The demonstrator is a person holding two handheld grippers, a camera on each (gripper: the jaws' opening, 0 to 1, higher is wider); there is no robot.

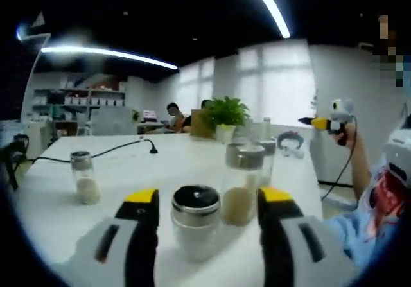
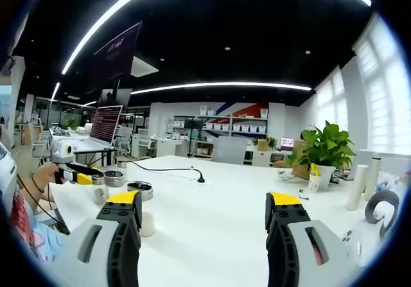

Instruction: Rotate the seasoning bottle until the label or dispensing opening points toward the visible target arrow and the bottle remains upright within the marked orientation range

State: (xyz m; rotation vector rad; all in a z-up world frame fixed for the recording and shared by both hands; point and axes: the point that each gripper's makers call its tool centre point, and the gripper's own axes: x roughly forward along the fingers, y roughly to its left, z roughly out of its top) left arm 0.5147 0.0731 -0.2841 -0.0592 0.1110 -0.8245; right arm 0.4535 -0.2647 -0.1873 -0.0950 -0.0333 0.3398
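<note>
A wide white rectangular table [image 1: 173, 155] carried a black cable [image 1: 106, 151] that ran across its top to a dark plug end. At the far edge stood a leafy green plant in a small white pot [image 1: 226, 117] (it showed again in the right gripper view, beside two pale upright cylinders [image 2: 363, 184]). Shelves holding white boxes [image 2: 221, 126] lined the back wall, and long white strip lights [image 2: 221, 85] crossed the dark ceiling.

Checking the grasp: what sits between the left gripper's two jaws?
In the left gripper view, the open left gripper flanks a black-lidded seasoning jar, untouched.
</note>
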